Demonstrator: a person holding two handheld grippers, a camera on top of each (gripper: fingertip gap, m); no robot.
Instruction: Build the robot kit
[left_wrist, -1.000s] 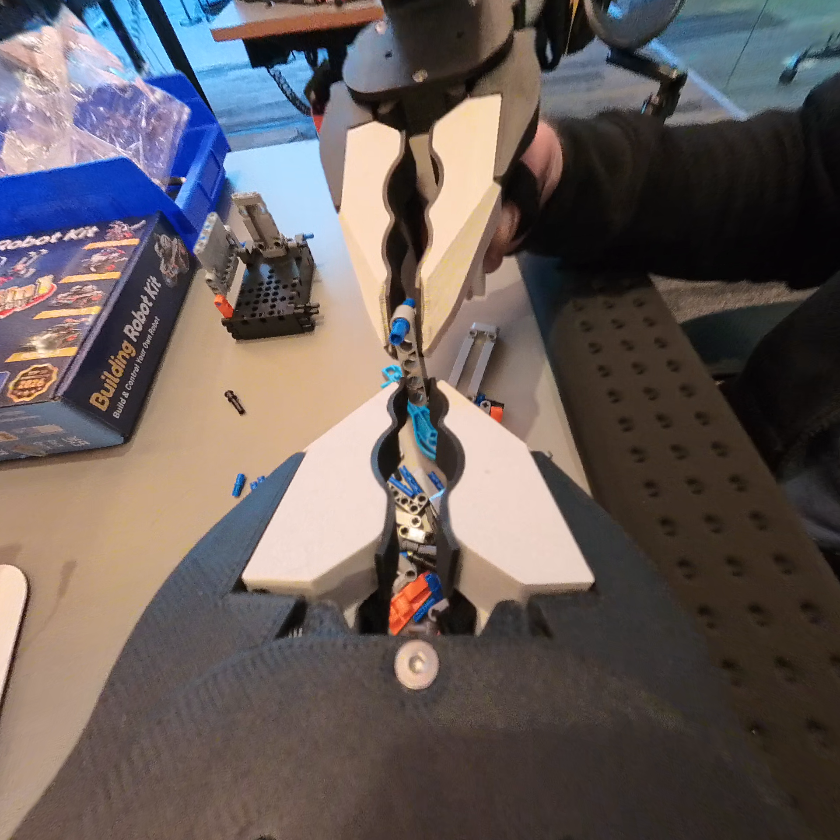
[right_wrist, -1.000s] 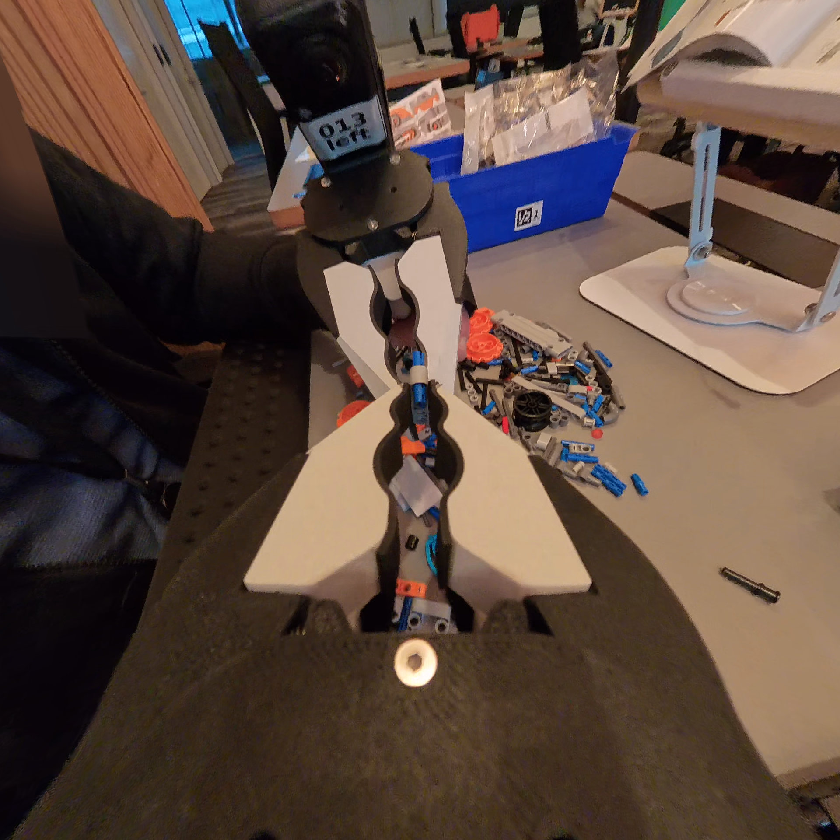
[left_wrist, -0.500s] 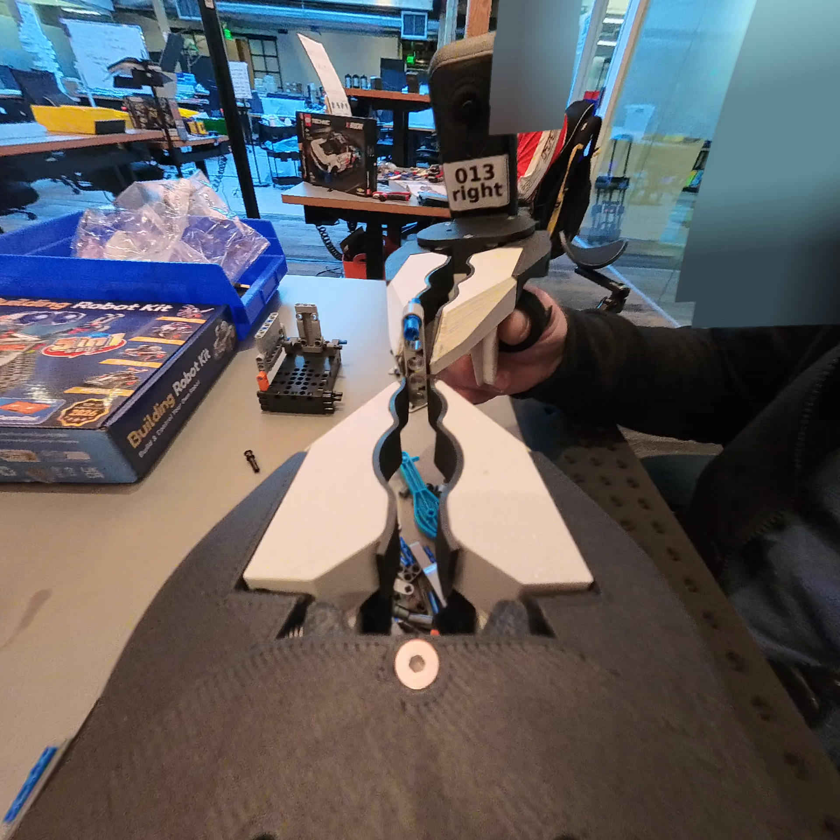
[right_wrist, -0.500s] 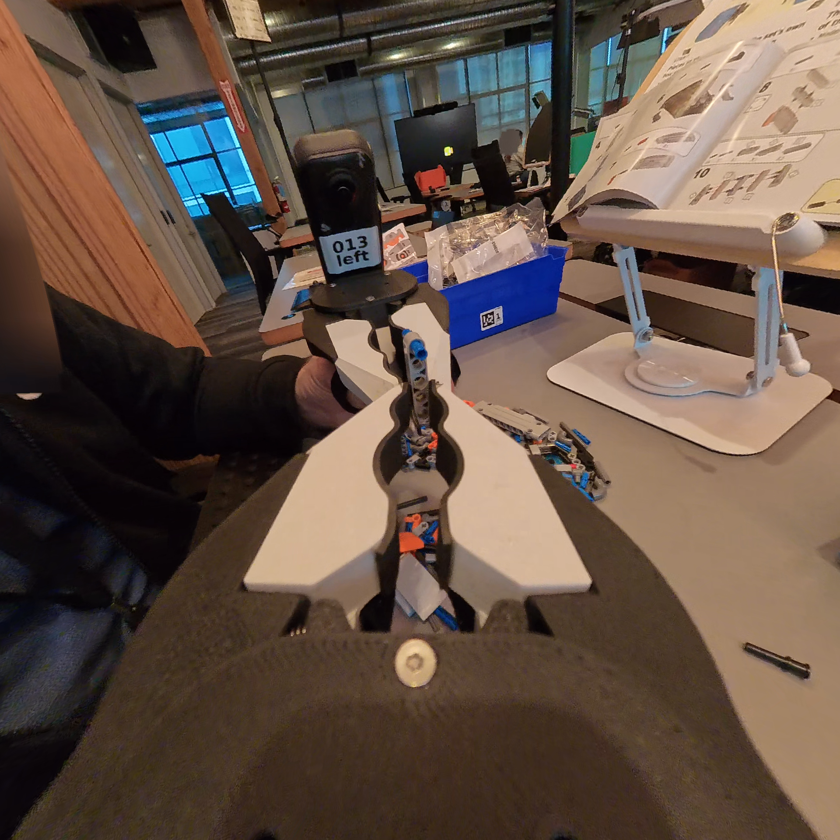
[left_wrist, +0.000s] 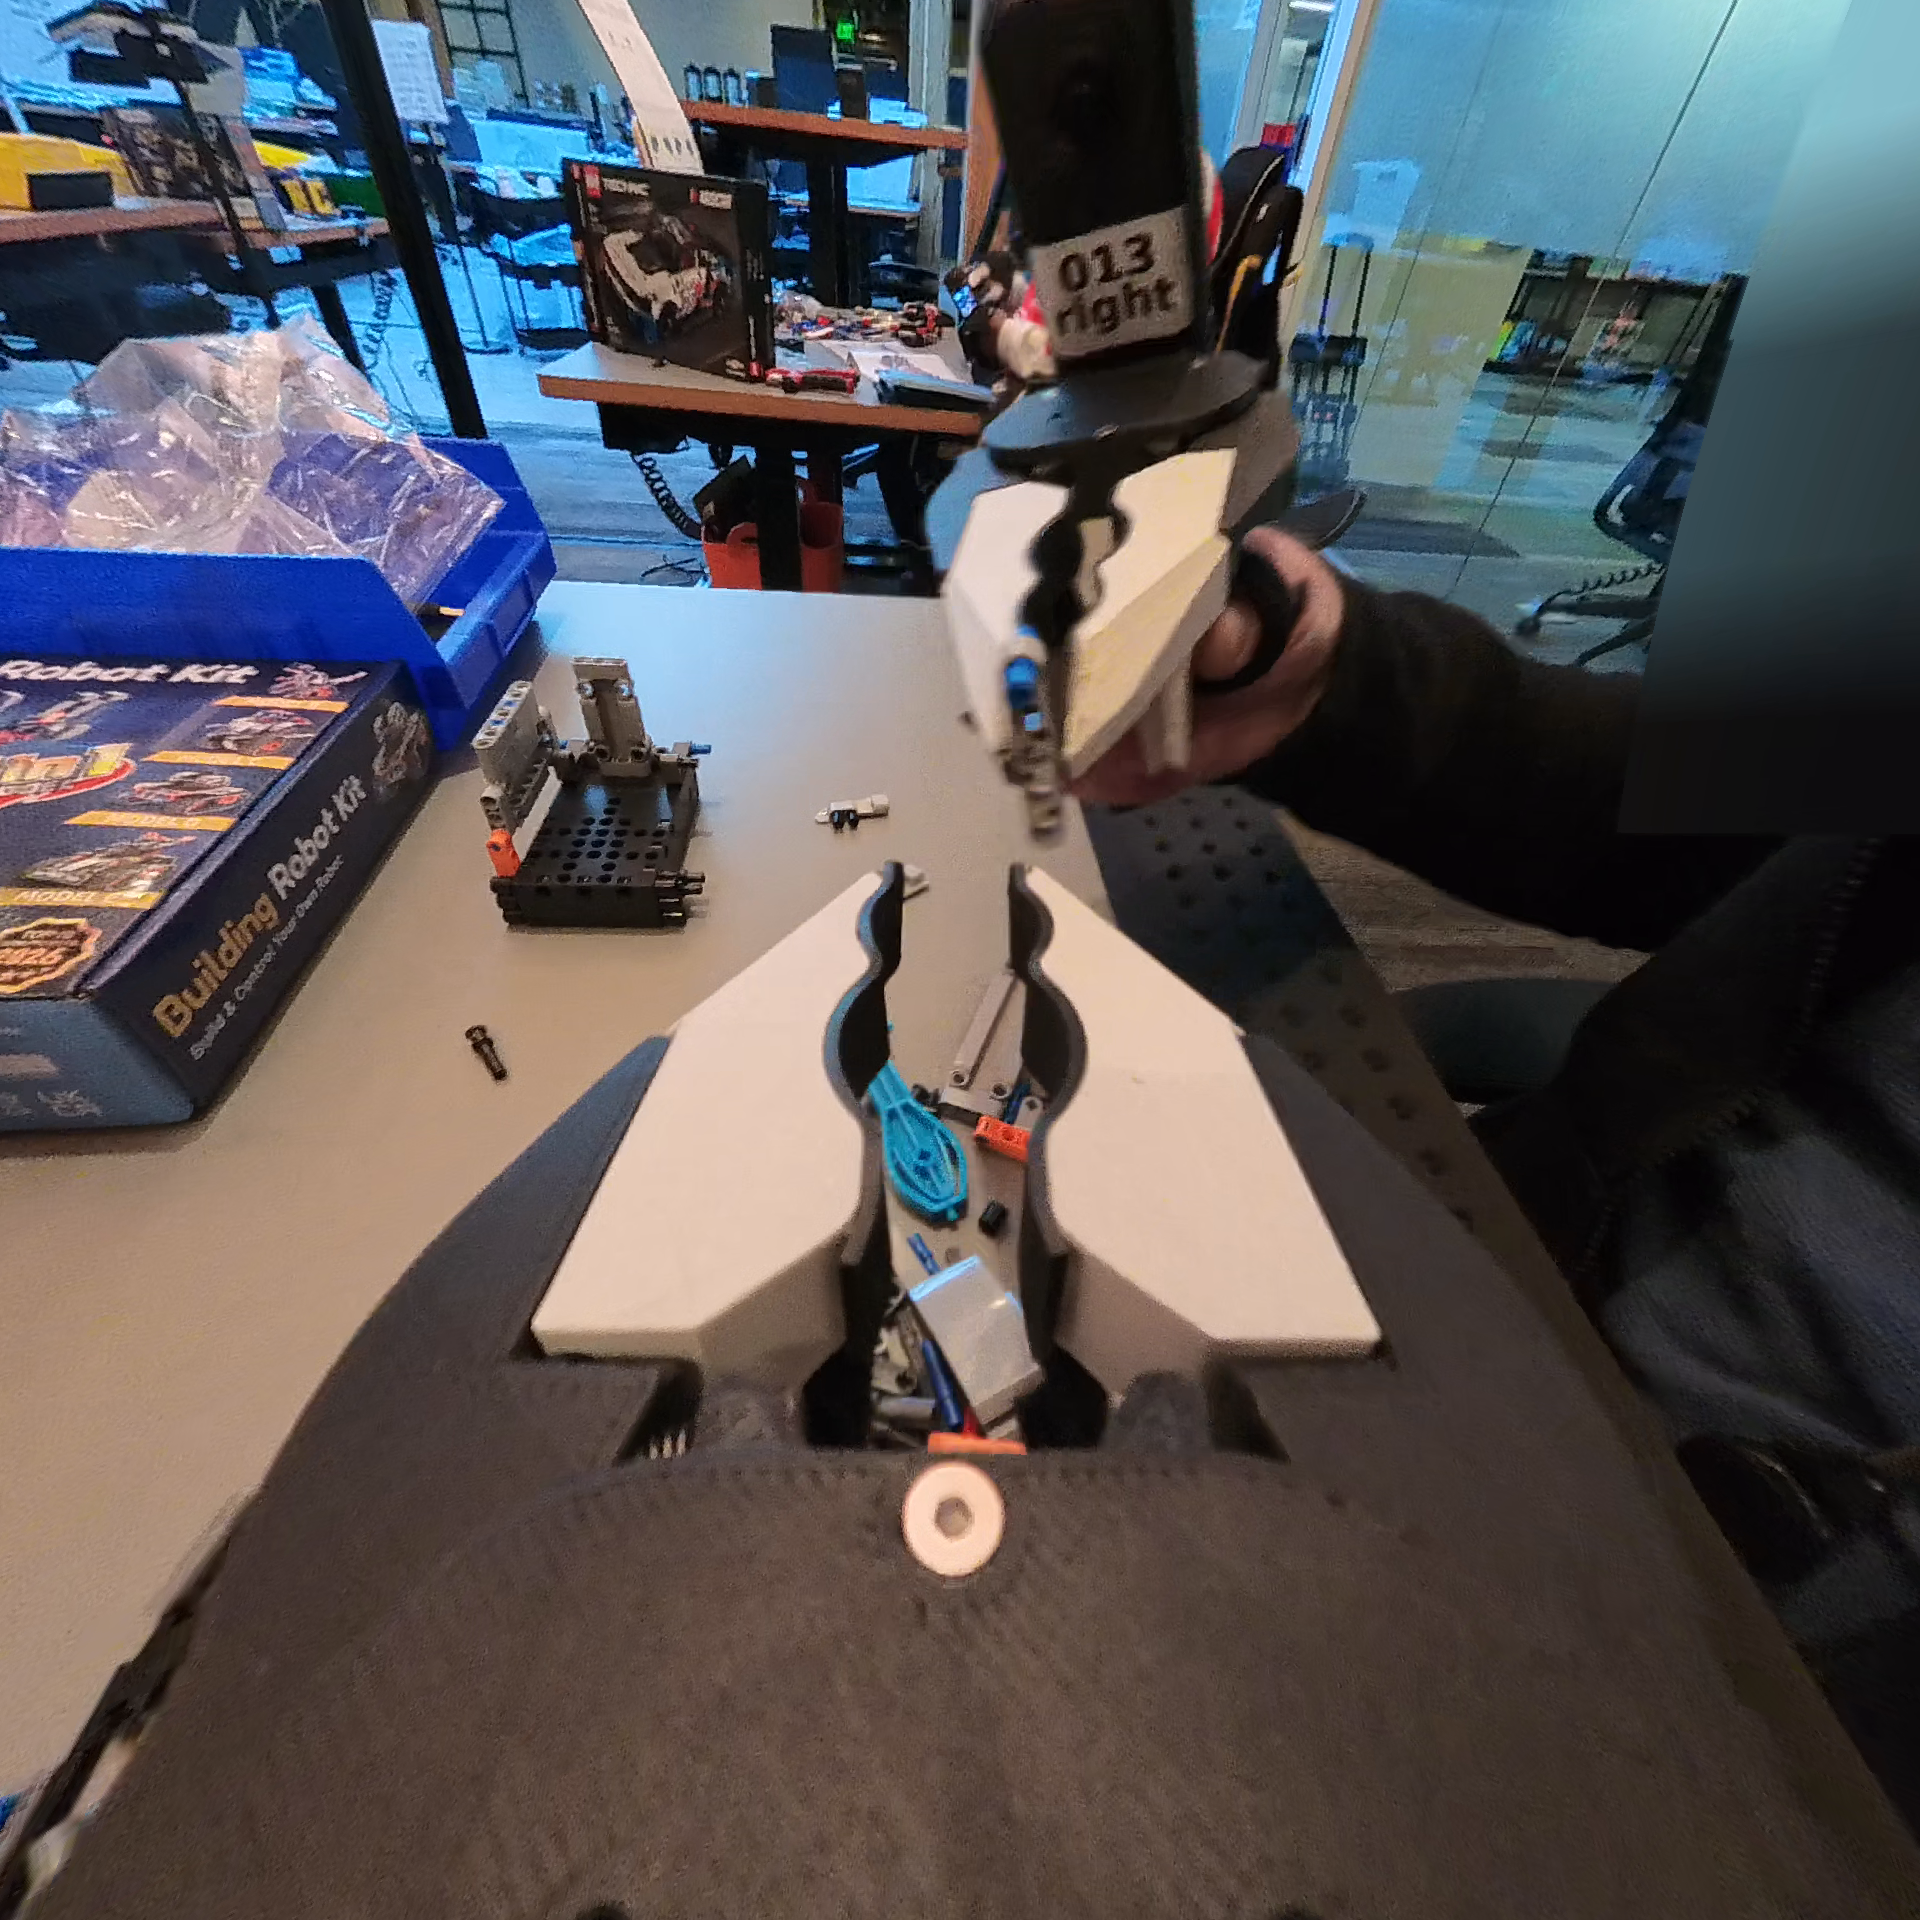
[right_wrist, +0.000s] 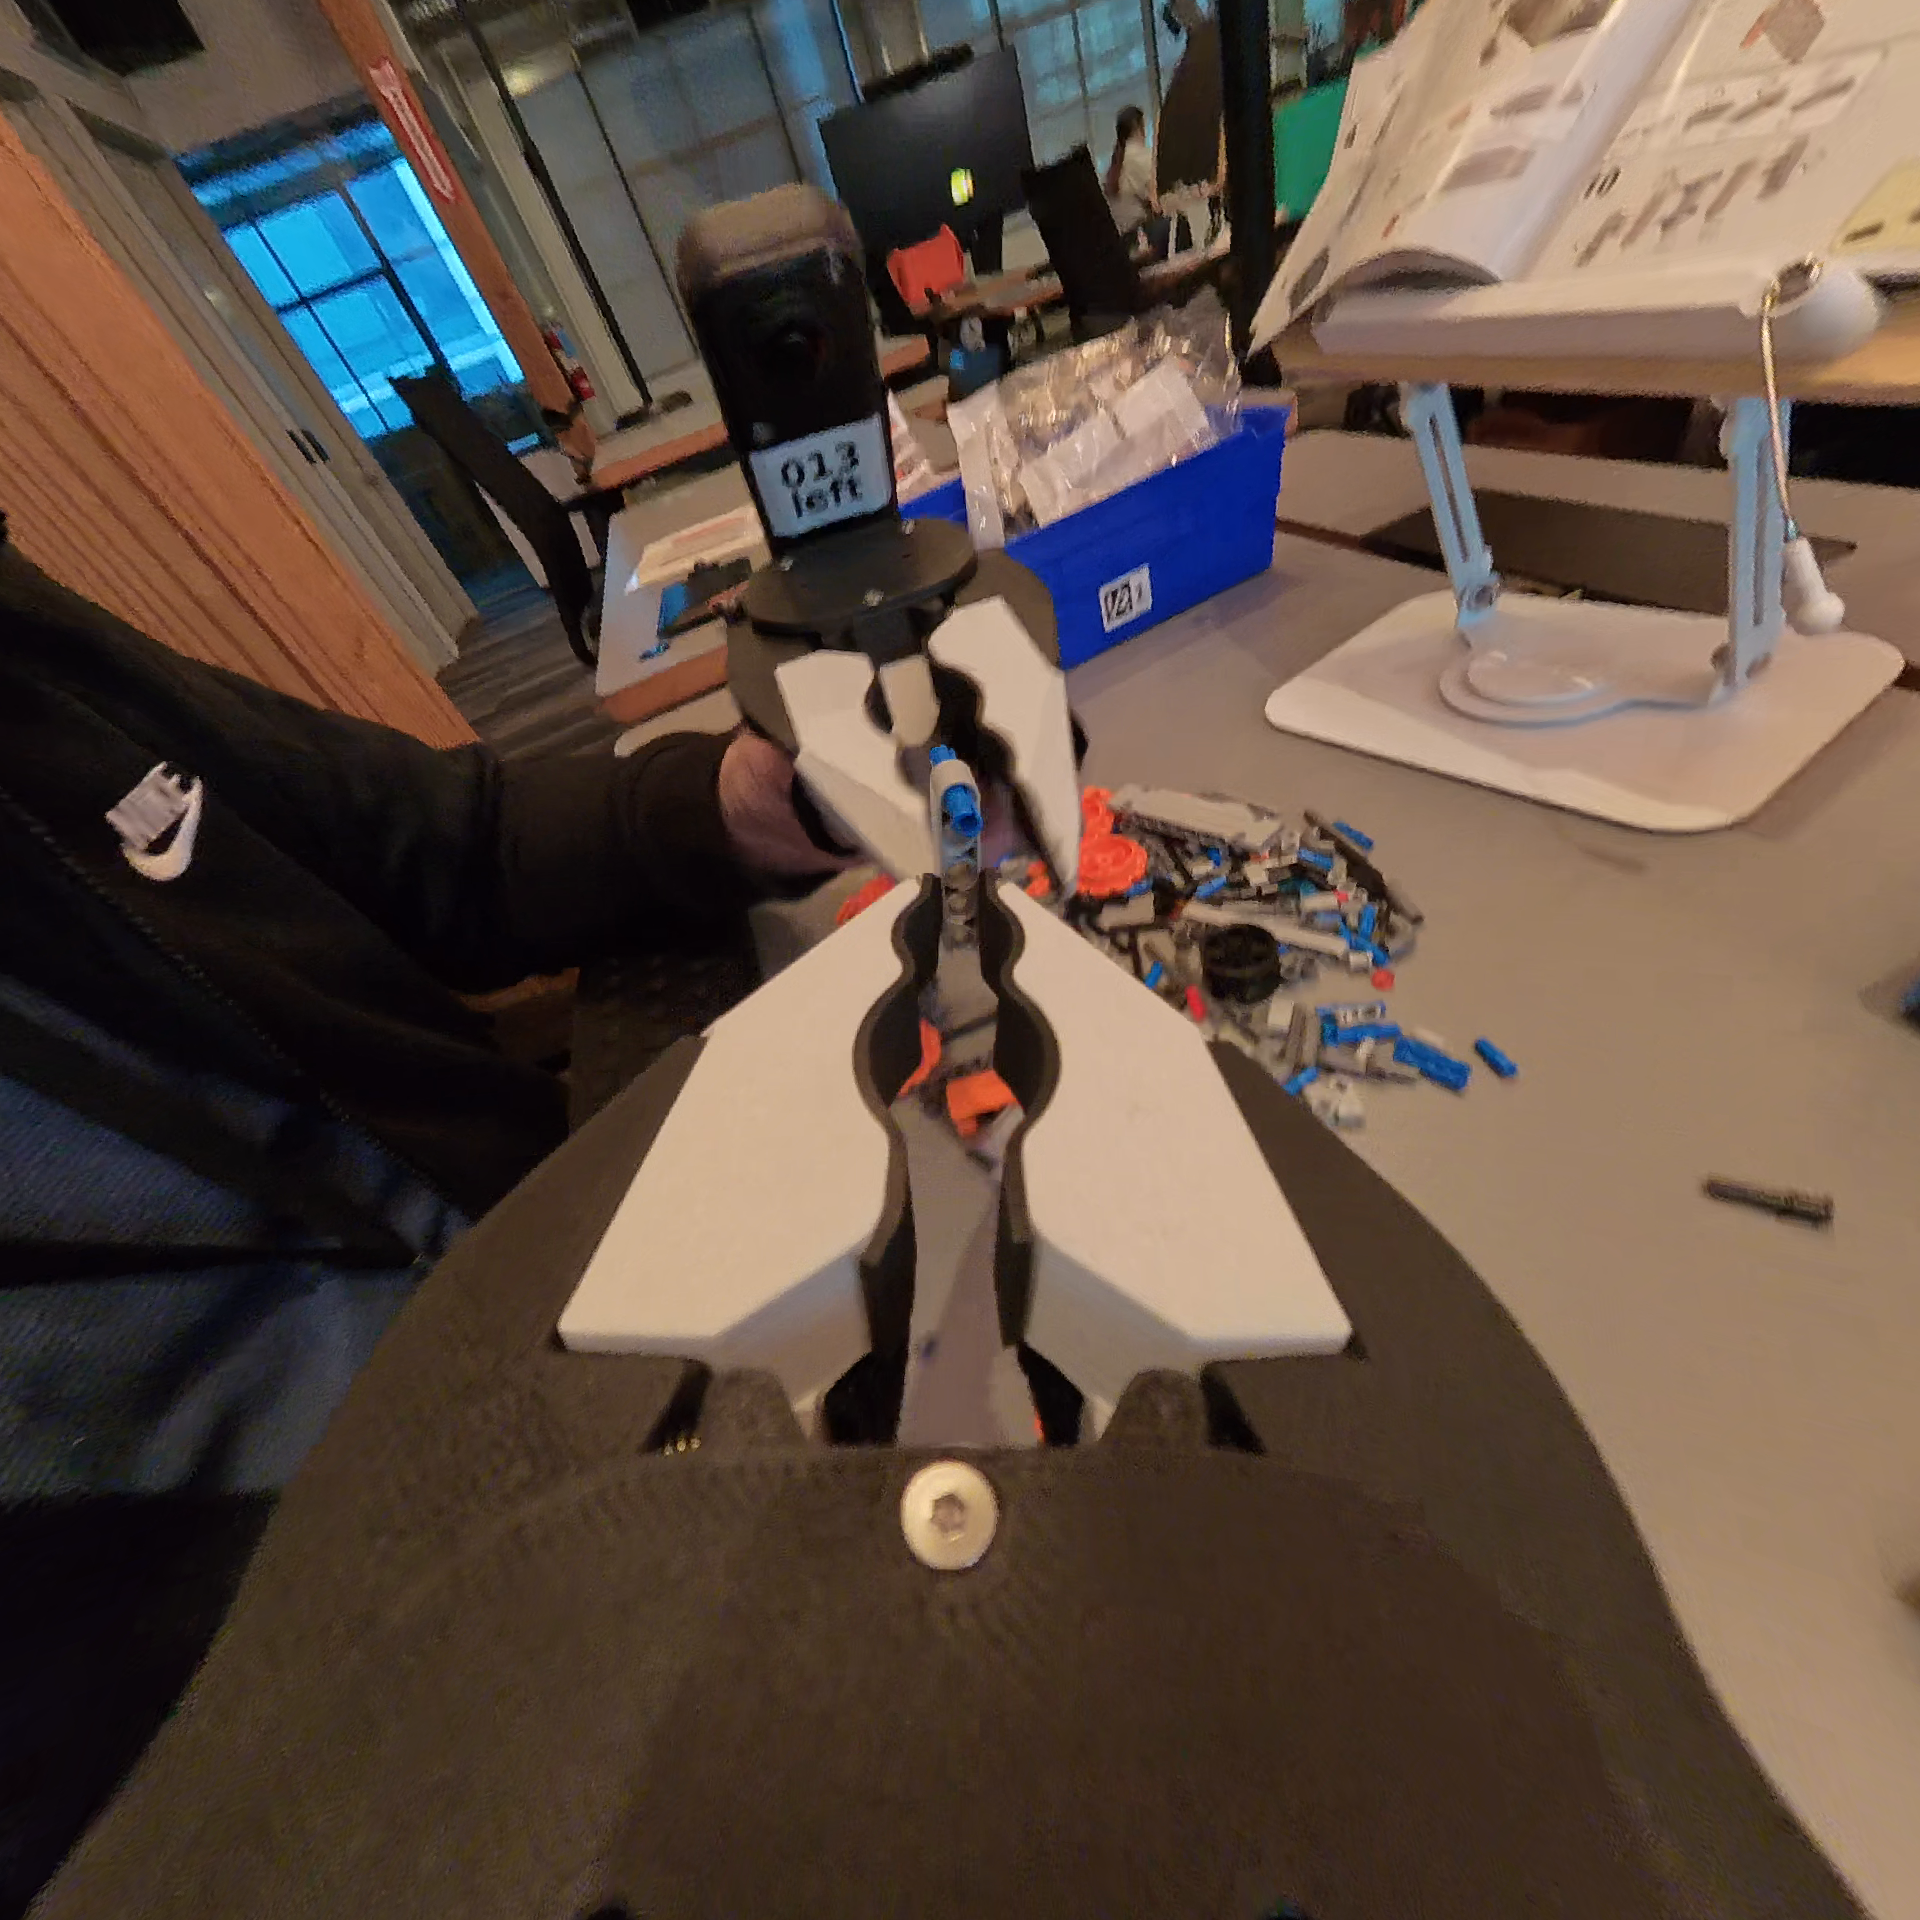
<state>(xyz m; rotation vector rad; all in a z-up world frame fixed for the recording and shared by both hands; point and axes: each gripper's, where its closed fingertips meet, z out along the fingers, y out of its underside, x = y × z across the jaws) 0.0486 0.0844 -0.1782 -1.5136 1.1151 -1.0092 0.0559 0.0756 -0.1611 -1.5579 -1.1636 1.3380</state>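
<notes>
My right gripper is shut on a grey holed beam with a blue pin at its far end; the beam sticks out past the fingertips. My left gripper is open and empty, with its tips just below and short of that beam. In the left wrist view the right gripper hangs above the table edge with the beam pointing down. In the right wrist view the left gripper faces me just beyond the beam, jaws apart. A teal part lies on the table under my left jaws.
A black holed frame assembly, a dark blue kit box and a blue bin stand to the left. A pile of loose parts and a white book stand are on the right. A black pin lies loose. The grippers are tip to tip, or close to it.
My left gripper has opened and let go of the beam and drawn back. The right gripper keeps the beam, and the two grippers are now apart.
</notes>
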